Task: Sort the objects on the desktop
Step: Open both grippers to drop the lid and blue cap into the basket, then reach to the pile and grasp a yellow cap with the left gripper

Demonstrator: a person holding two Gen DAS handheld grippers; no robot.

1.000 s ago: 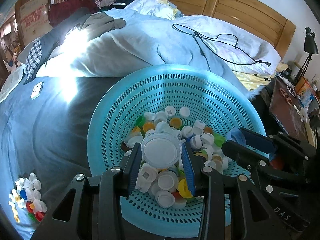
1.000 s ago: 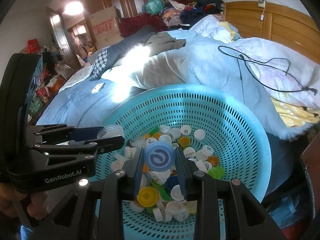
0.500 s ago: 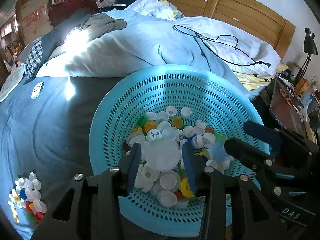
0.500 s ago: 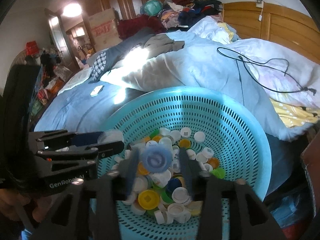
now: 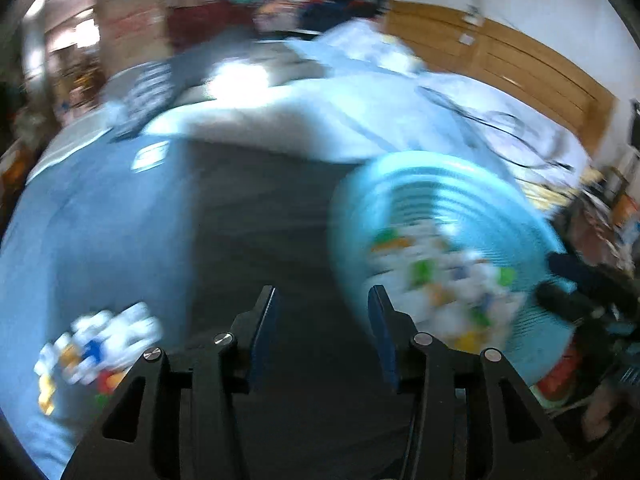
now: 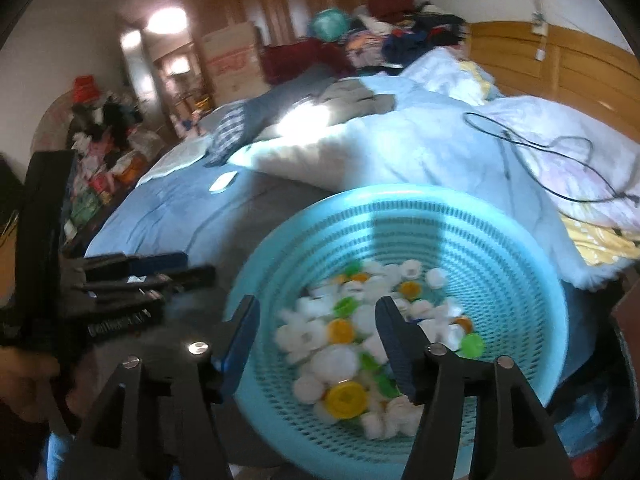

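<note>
A turquoise perforated basket (image 6: 520, 264) holds several bottle caps (image 6: 344, 330), mostly white with yellow and green ones. It shows blurred at the right of the left wrist view (image 5: 460, 184). My left gripper (image 5: 322, 300) is open and empty over the dark bedcover, left of the basket; it appears at the left of the right wrist view (image 6: 160, 272). My right gripper (image 6: 318, 312) is open and empty over the basket's near left part. A small pile of caps (image 5: 92, 344) lies on the bed at lower left.
A white phone (image 6: 223, 182) lies on the blue sheet. Rumpled bedding (image 6: 400, 148) and a black cable (image 6: 560, 152) lie behind the basket. A wooden headboard (image 6: 560, 64) stands at the back right, clutter at the left.
Both grippers have opened and let their caps go, the left a big white lid, the right a blue cap. The left gripper has swung left, off the basket, over the dark bedcover.
</note>
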